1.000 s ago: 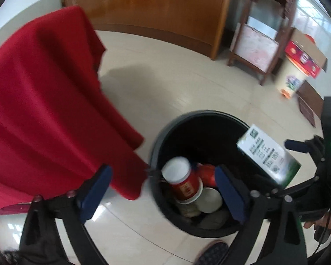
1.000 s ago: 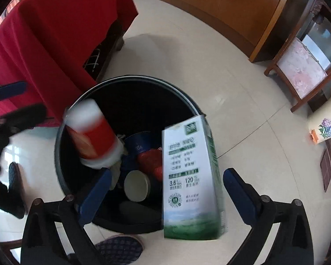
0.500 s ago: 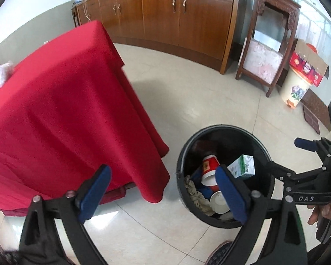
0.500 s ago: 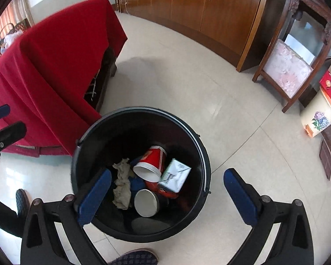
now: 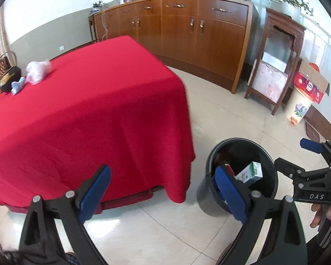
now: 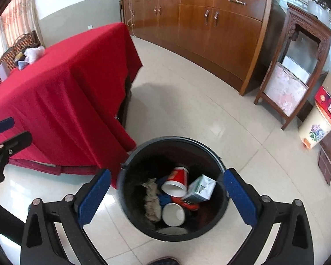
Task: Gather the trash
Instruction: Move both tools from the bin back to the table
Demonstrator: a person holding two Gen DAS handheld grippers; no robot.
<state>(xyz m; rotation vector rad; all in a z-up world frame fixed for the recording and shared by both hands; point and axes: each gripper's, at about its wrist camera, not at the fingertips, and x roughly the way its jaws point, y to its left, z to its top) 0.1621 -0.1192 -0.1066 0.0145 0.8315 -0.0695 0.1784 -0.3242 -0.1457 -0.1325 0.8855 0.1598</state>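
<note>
- The red-draped table [image 5: 88, 110] stands beside the black bin [image 6: 130, 190].
- The bin holds a milk carton [image 6: 200, 187] and red cup [image 6: 176, 181].
- The left gripper [image 5: 163, 190] and right gripper [image 6: 165, 196] are spread wide, empty.

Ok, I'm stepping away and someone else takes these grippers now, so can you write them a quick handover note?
Left gripper: open, empty, facing the table with the red cloth.
Right gripper: open, empty, above the black bin on the floor.
In the bin: red paper cup, milk carton, a white-bottomed cup, a crumpled rag.
Done: cup and carton are binned.
Left: at the table's far end lie a pink crumpled bundle and a small blue piece, beside a dark bag. Whether they are trash is unclear from here; check them.
</note>
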